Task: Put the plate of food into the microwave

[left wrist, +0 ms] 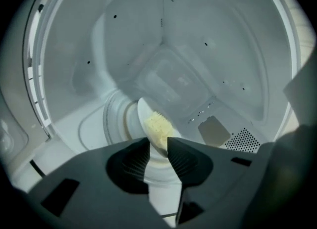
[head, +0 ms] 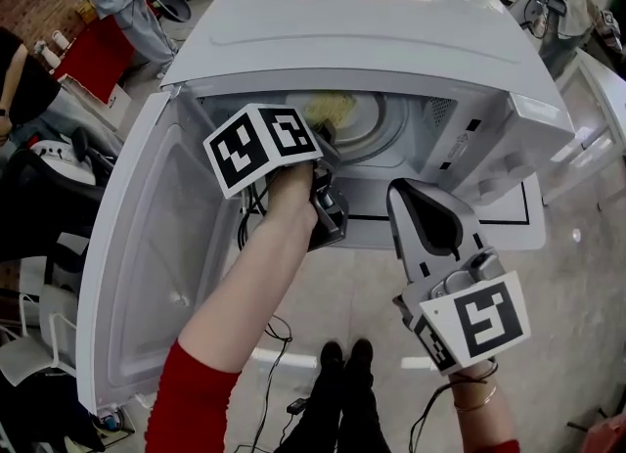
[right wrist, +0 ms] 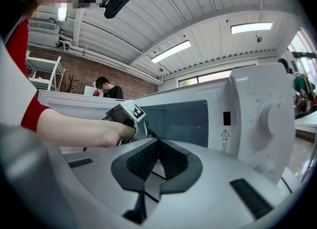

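The white microwave (head: pixel 372 30) stands with its door (head: pixel 137 285) swung wide to the left. Inside it, a white plate (left wrist: pixel 143 116) with yellow food (left wrist: pixel 159 128) rests on the glass turntable (head: pixel 386 128). My left gripper (left wrist: pixel 158 141) reaches into the cavity. Its jaws stand a little apart on either side of the plate's near rim, and the pads do not press on it. In the head view its marker cube (head: pixel 259 145) hides most of the jaws. My right gripper (head: pixel 403 195) hovers outside, in front of the microwave's lower right edge, shut with nothing in it.
The control panel with its round knob (right wrist: pixel 275 116) is on the microwave's right side. Cables (head: pixel 279 383) run across the floor below, beside the person's shoes (head: pixel 342 358). Another person (right wrist: pixel 106 87) sits in the background. Chairs and bags (head: pixel 39 197) crowd the left.
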A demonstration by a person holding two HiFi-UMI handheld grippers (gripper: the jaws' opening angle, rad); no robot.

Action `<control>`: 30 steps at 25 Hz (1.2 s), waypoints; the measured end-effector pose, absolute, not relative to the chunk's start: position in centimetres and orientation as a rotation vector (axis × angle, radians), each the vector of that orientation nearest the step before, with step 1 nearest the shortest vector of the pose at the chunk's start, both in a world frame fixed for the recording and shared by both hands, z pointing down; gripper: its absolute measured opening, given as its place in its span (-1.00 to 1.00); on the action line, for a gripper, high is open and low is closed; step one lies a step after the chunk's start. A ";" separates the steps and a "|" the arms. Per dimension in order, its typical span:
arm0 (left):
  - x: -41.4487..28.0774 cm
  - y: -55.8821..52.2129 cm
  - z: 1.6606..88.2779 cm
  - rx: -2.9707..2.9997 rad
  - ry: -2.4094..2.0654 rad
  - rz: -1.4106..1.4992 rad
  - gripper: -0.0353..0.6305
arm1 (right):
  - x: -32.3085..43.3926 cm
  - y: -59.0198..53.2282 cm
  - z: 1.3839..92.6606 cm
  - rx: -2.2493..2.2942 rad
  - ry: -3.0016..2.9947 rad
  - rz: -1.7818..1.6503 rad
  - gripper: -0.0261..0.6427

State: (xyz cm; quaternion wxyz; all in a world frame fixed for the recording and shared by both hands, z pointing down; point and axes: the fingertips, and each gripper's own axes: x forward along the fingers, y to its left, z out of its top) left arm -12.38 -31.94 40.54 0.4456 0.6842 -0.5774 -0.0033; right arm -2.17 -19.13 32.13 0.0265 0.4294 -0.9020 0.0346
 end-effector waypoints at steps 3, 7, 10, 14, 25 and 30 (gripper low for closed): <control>-12.5 -32.0 40.7 1.731 -1.443 0.053 -0.57 | -2.4 -19.3 32.0 1.319 -2.784 0.086 -0.88; -13.0 -32.2 40.8 1.775 -1.467 0.158 -0.51 | -2.6 -19.7 31.2 1.335 -2.821 0.053 -0.88; -13.6 -32.3 40.8 1.805 -1.502 0.221 -0.45 | -2.7 -19.8 31.2 1.332 -2.819 0.057 -0.88; -13.9 -32.4 40.9 1.841 -1.545 0.290 -0.35 | -2.6 -20.0 31.2 1.334 -2.822 0.059 -0.88; -14.3 -32.0 40.7 1.999 -1.715 0.445 -0.26 | -2.5 -20.2 32.3 1.323 -2.803 0.078 -0.88; -14.4 -32.1 40.5 2.046 -1.751 0.568 -0.18 | -2.3 -19.9 33.4 1.315 -2.733 0.161 -0.88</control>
